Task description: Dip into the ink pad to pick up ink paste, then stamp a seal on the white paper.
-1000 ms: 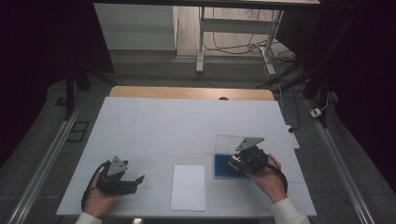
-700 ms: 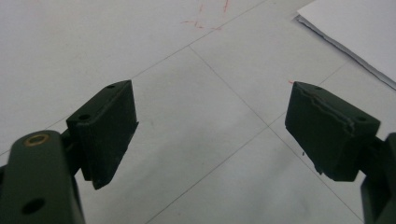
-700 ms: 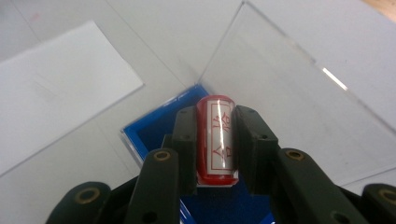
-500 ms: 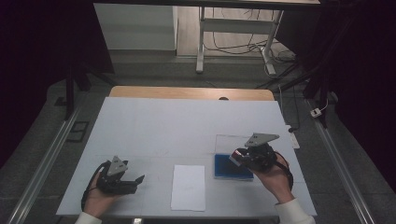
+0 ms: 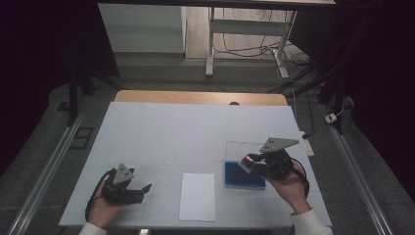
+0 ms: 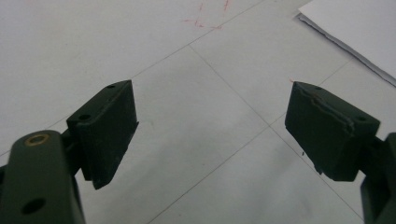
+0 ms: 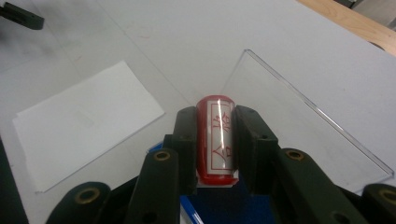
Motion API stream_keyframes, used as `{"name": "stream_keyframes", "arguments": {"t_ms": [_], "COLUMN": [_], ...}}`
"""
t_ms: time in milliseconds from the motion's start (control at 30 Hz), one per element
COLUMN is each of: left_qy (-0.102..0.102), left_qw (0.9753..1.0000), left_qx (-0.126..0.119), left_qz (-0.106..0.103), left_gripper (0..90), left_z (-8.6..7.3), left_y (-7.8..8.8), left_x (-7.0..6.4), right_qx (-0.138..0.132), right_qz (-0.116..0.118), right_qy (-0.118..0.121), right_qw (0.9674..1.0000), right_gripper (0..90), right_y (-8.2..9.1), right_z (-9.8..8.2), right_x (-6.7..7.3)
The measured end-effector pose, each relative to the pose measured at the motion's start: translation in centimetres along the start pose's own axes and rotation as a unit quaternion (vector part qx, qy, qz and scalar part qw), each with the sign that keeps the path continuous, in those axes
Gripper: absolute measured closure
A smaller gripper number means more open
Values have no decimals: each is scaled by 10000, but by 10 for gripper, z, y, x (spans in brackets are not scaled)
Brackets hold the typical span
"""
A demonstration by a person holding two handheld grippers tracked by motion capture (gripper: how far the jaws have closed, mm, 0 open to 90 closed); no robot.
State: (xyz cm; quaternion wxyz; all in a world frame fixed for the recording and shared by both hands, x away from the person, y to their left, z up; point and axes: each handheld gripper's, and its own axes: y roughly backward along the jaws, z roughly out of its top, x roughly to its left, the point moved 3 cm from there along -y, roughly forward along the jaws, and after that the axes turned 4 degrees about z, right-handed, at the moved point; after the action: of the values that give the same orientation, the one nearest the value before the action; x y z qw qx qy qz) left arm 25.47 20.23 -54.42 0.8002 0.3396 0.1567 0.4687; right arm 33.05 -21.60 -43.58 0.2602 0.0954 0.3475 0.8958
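Observation:
My right gripper [image 7: 215, 125] is shut on a red cylindrical stamp [image 7: 215, 140] with a white label printed in red characters. In the high view that gripper [image 5: 247, 165] holds the stamp [image 5: 245, 166] a little above a blue ink pad [image 5: 243, 176], whose clear lid [image 5: 244, 149] lies open behind it. A white paper sheet [image 5: 197, 196] lies at the table's front middle. My left gripper [image 5: 145, 188] rests open on the table at the front left, with nothing between its pads [image 6: 112, 126].
The white tabletop [image 5: 195, 132] stretches back to a wooden strip [image 5: 195, 97]. In the right gripper view the paper [image 7: 84, 121] lies left of the stamp and the clear lid [image 7: 299, 126] to its right. A paper corner [image 6: 359, 28] reaches into the left gripper view.
My right gripper has risen with the stamp and drifted slightly right, off the blue pad. The left gripper has stayed put.

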Motion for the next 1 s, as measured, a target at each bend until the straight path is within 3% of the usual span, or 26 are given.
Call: {"name": "stream_keyframes", "arguments": {"t_ms": [1000], "left_qy": [5], "left_qw": [10000], "left_qx": [2], "left_qz": [11], "left_gripper": [171], "left_z": [0], "left_y": [-1], "left_x": [0], "right_qx": [-10], "right_qz": [313], "right_qy": [406], "right_qw": [9987], "right_gripper": [704], "right_y": [-12], "right_z": [14], "right_x": [32]}}
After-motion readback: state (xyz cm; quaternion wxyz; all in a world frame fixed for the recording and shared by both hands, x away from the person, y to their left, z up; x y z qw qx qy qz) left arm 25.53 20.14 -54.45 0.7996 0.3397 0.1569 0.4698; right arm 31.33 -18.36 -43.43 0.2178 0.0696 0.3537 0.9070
